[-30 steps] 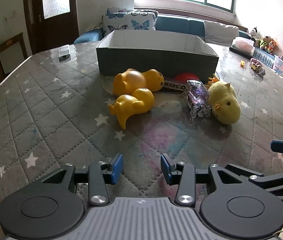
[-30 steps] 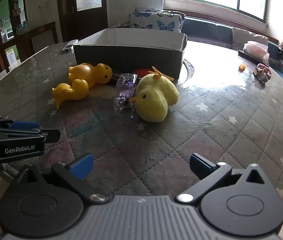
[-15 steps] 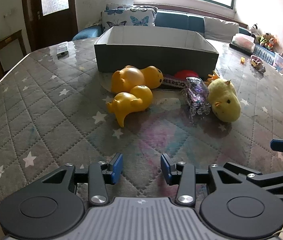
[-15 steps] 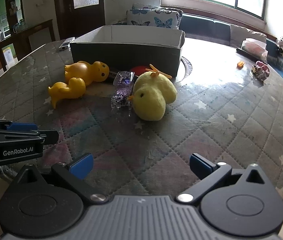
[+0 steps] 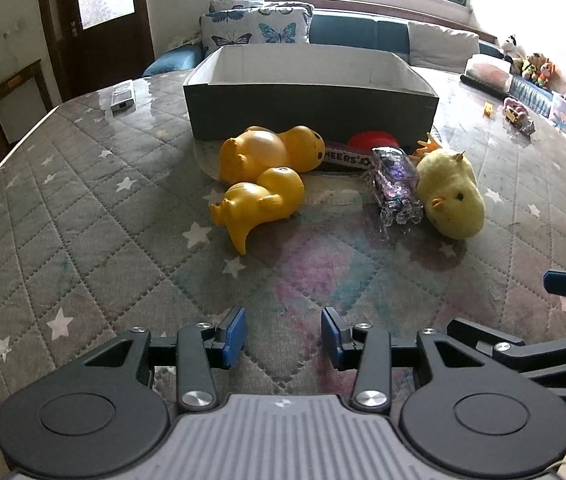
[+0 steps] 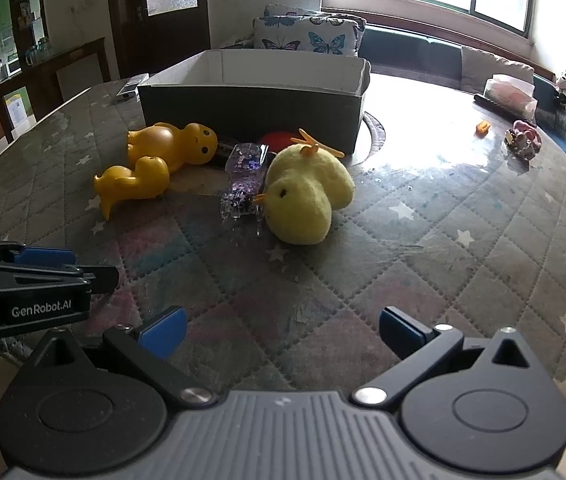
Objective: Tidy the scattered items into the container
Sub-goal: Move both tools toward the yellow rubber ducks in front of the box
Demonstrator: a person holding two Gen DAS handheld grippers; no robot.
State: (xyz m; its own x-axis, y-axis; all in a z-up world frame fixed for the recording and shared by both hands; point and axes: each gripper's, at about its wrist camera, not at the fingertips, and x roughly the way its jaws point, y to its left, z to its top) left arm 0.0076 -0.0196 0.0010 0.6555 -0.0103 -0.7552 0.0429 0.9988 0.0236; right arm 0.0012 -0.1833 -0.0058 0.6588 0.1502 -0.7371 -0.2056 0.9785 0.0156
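A dark open cardboard box (image 5: 311,110) (image 6: 251,110) stands at the back of the quilted table. In front of it lie two yellow rubber ducks (image 5: 261,200) (image 6: 139,184), the larger duck (image 5: 271,152) (image 6: 171,142) behind, a clear purple glitter toy car (image 5: 395,182) (image 6: 243,186), a yellow plush chick (image 5: 453,196) (image 6: 303,200), a red object (image 5: 371,138) (image 6: 277,138) and a printed wrapper (image 5: 345,158). My left gripper (image 5: 283,336) hovers open and empty near the front edge. My right gripper (image 6: 281,330) is open wide, empty, short of the chick.
A remote control (image 5: 122,96) lies at the back left. Small toys (image 6: 523,140) and a tissue pack (image 6: 509,90) sit at the far right. A sofa with butterfly cushions (image 5: 255,32) runs behind the table. The left gripper's body (image 6: 27,292) shows at the right view's left edge.
Both grippers have risen and tipped a little, so the box interior shows more. The toys have not moved and both jaws stay as they were.
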